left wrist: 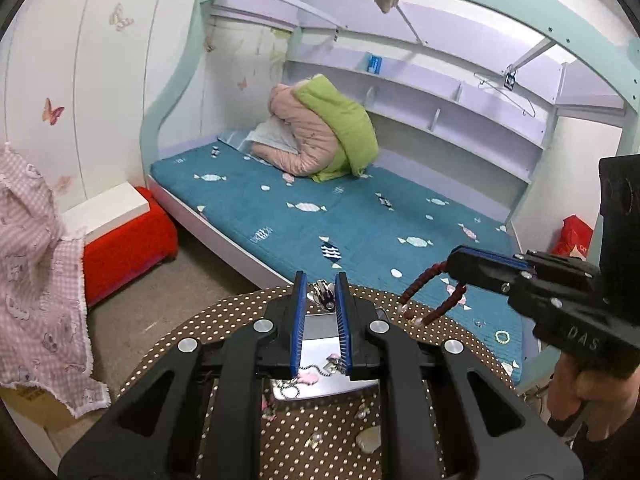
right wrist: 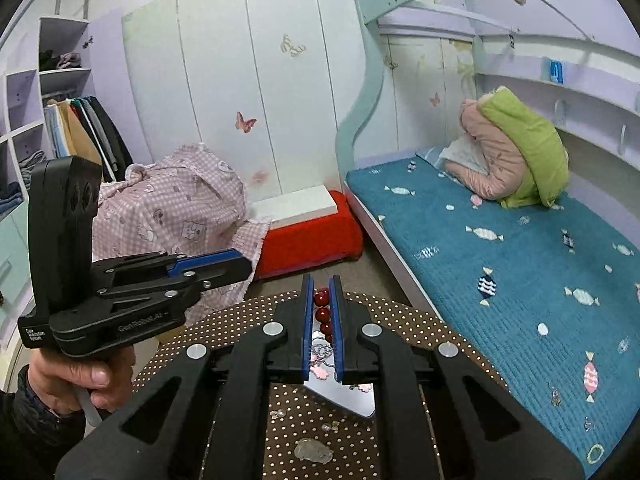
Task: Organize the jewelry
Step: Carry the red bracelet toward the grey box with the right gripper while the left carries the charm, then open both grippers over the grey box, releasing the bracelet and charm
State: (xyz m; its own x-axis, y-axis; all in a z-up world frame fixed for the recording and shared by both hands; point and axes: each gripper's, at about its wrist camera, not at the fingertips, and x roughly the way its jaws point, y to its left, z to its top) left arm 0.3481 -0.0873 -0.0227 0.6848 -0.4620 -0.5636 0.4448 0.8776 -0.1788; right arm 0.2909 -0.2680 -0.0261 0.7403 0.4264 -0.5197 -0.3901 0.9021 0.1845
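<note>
My left gripper (left wrist: 320,280) is shut on a small silver trinket (left wrist: 323,295), held above the round brown dotted table (left wrist: 240,316). My right gripper (left wrist: 456,266) is to its right, shut on a dark red bead bracelet (left wrist: 420,285) whose two ends hang down. In the right wrist view the red beads (right wrist: 322,314) sit between the blue pads of that right gripper (right wrist: 322,282). The left gripper (right wrist: 240,266) appears there at the left, held by a hand. Below both lies a silver tray (left wrist: 320,340) holding a chain with pink charms (right wrist: 320,362).
Small loose pieces lie on the table, among them a clear shell-like one (right wrist: 314,454). Beyond the table is a bed with a blue cover (left wrist: 360,216), with a green ring (left wrist: 502,336) on it. A red stool (left wrist: 128,240) and a pink checked cloth (left wrist: 36,280) stand left.
</note>
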